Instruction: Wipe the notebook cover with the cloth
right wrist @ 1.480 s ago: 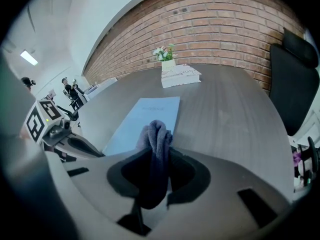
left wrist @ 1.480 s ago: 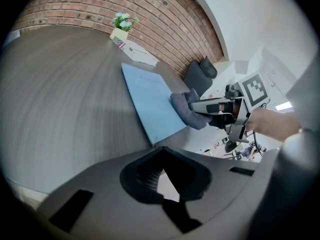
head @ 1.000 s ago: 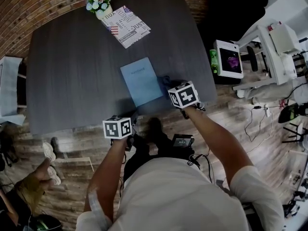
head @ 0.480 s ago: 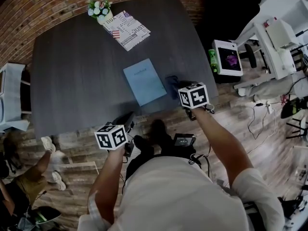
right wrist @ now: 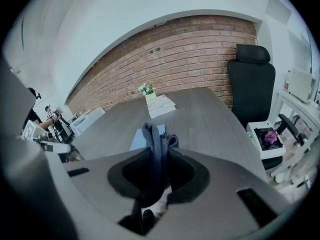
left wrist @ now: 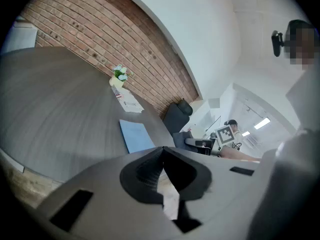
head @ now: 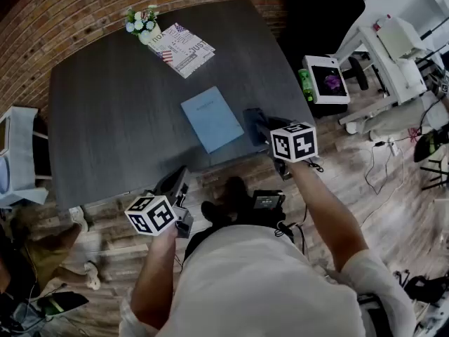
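One cloth (right wrist: pixel 151 134) upright in right gripper (right wrist: pixel 156 153)

Table (head: pixel 105 118): dark grey, wood-grain top; far edge close to the brick wall (head: pixel 77 12).
Flower pot (head: pixel 142 24): small, pale blooms; stands at the table's far edge.
Printed sheet (head: pixel 182 48): flag-and-lettering print; flat, just beside the pot.
Chair (right wrist: pixel 251 84): black, high-backed; right of the table.
White box (head: pixel 324 80): purple item inside; green bottle (head: pixel 306 84) beside it.
Floor (head: pixel 365 181): wood planks.
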